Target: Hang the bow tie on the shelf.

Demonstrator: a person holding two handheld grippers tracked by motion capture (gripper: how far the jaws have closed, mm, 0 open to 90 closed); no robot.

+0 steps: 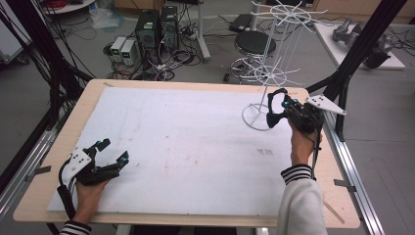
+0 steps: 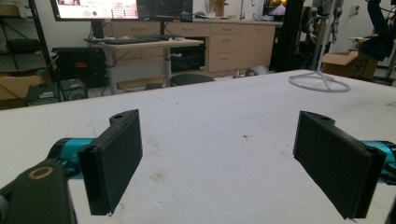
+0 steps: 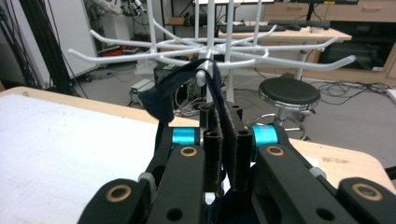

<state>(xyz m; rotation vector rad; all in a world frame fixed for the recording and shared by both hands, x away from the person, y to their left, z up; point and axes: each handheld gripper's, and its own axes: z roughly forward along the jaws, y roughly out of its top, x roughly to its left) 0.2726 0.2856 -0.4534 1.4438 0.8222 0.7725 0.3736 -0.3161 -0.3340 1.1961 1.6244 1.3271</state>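
A white wire rack [image 1: 272, 58] with spoke-like hooks stands on a ring base [image 1: 255, 118] at the table's far right. My right gripper [image 1: 275, 108] is held up beside its pole, shut on a dark cloth band [image 3: 162, 97]. In the right gripper view the band runs up from between the pressed jaws of that gripper [image 3: 224, 140] and loops over the ball tip of one lower hook [image 3: 201, 76]. My left gripper [image 1: 114, 151] rests low at the table's near left, open, with nothing between its pads [image 2: 116, 158].
A white sheet [image 1: 186, 147] covers the wooden table [image 1: 58, 161]. Black frame posts [image 1: 359, 46] rise at the right edge. Behind the table stand a round stool [image 1: 254, 43], computer towers [image 1: 156, 29] and tangled cables on the floor.
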